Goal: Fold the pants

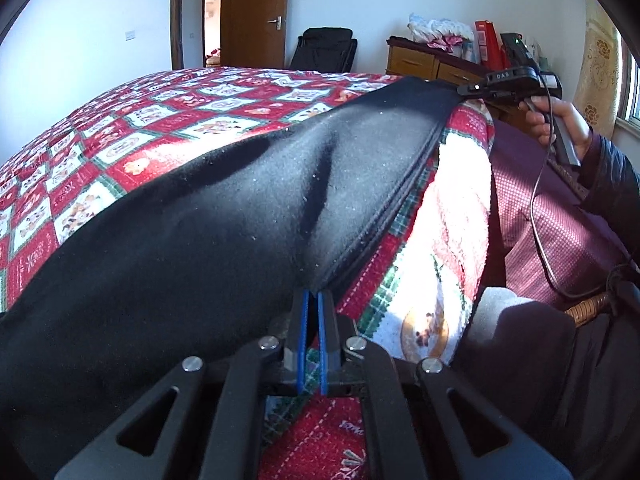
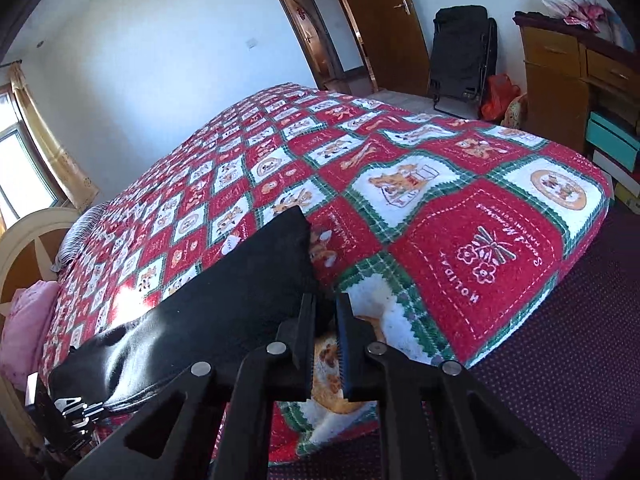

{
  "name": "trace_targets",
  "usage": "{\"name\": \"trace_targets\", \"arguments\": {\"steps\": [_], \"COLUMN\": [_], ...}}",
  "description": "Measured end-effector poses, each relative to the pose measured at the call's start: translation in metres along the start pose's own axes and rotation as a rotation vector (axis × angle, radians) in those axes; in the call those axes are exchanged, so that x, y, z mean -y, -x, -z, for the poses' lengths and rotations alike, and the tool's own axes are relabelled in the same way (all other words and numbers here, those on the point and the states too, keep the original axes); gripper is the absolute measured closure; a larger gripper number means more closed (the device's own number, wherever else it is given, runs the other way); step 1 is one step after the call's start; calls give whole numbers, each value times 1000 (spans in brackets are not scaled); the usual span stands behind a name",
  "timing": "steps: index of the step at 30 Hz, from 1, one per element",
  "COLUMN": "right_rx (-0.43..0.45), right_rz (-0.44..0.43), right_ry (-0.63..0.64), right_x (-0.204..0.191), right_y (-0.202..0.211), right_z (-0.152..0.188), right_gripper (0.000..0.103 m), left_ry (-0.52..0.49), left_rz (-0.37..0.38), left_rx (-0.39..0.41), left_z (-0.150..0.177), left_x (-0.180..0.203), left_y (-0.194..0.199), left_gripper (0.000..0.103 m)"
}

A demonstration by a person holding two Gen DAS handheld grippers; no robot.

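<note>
The black pants (image 1: 224,216) lie stretched along the near edge of the bed (image 1: 120,128), pulled taut between the two tools, probably to flatten the cloth before a fold. The left gripper (image 1: 313,300) is clenched on the seamed edge directly ahead of its tips. The right gripper (image 2: 326,308) has cloth between its fingers with a narrow gap showing (a pinch, as far as I can judge), the pants running off to its left. Which end is waistband or hem is hard to make out.
</note>
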State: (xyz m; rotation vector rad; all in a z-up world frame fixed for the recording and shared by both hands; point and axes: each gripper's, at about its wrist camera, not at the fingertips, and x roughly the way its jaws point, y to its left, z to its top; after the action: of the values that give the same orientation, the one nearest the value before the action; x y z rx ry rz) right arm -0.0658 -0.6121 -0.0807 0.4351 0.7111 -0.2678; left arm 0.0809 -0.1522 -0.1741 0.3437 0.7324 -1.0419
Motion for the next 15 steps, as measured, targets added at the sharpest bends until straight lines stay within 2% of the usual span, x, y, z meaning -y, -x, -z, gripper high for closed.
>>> {"name": "trace_targets", "arguments": {"steps": [4, 5, 6, 7, 8, 10, 12, 14, 15], "right_rx": [-14, 1, 23, 50, 66, 91, 103, 71, 28], "right_rz": [54, 97, 147, 188, 196, 196, 163, 19, -88], "right_ry": [96, 121, 151, 192, 215, 268, 333, 367, 370], "right_x": [-18, -24, -32, -43, -52, -76, -110, -145, -161], "right_y": [6, 9, 12, 16, 19, 20, 17, 7, -2], "right_z": [-3, -4, -5, -7, -9, -14, -16, -13, -10], "right_gripper": [92, 84, 72, 67, 66, 66, 66, 66, 66], "left_ry": [22, 20, 18, 18, 20, 27, 47, 71, 86], "left_rz": [-4, -7, -15, -15, -21, -47, -43, -46, -37], "left_rx": [5, 18, 36, 50, 73, 119, 143, 127, 114], "left_z": [-1, 0, 0, 0, -1, -1, -2, -1, 2], "left_x": [-2, -2, -2, -3, -5, -7, -11, -16, -19], "left_y": [8, 12, 19, 24, 31, 41, 45, 38, 32], "left_gripper": [89, 87, 80, 68, 61, 38, 34, 34, 34]}}
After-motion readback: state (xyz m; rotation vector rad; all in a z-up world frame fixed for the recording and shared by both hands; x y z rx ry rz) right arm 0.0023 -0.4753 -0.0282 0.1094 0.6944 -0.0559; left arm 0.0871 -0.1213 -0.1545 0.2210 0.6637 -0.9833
